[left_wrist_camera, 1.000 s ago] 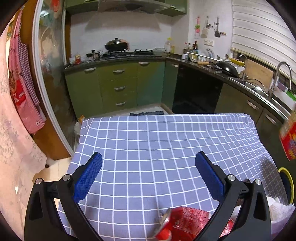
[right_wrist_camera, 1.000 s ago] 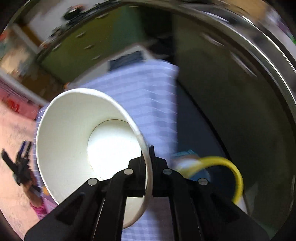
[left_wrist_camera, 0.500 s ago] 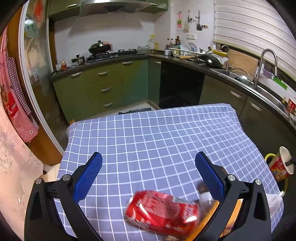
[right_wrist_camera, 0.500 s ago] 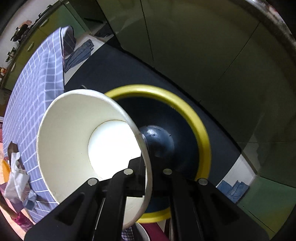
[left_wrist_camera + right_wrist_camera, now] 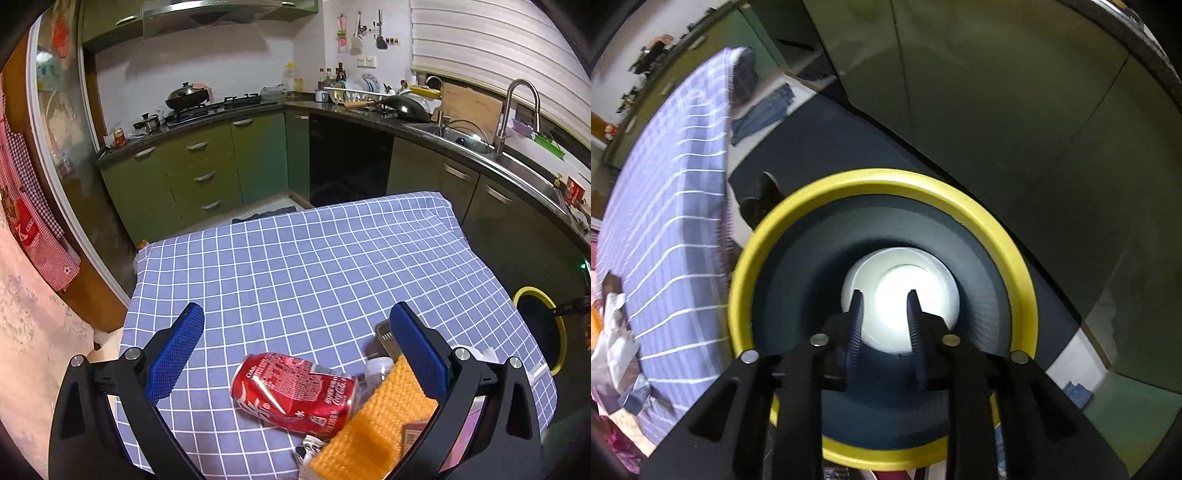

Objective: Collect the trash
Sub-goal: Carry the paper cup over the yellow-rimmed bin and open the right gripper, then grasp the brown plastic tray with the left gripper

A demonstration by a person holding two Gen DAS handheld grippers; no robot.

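- Left gripper [image 5: 295, 345]: we hold it w/ fingers spread wide, nothing between the blue pads, hovering above the table [image 5: 314, 266].
- Can [image 5: 293, 393]: red, dented, lying on its side on the checked cloth, below and between the left fingers, not touched.
- Sponge [image 5: 373, 424]: orange, just right of the can, partly behind the left gripper's right finger.
- Bottle [image 5: 376, 369]: clear, small, wedged between can and sponge; details unclear.
- Right gripper [image 5: 884, 314]: we point it steeply down over the bin [image 5: 882, 181]; jaws opening, a narrow gap, pads pressing on nothing.
- Cup [image 5: 901, 299]: white paper, inside the bin, mouth up, seen past the right fingertips, clear of them.
- Bin: dark w/ yellow rim, on the floor beside the table edge.
- Wrappers [image 5: 613, 343]: crumpled white bits at the table's near corner, right-wrist view.
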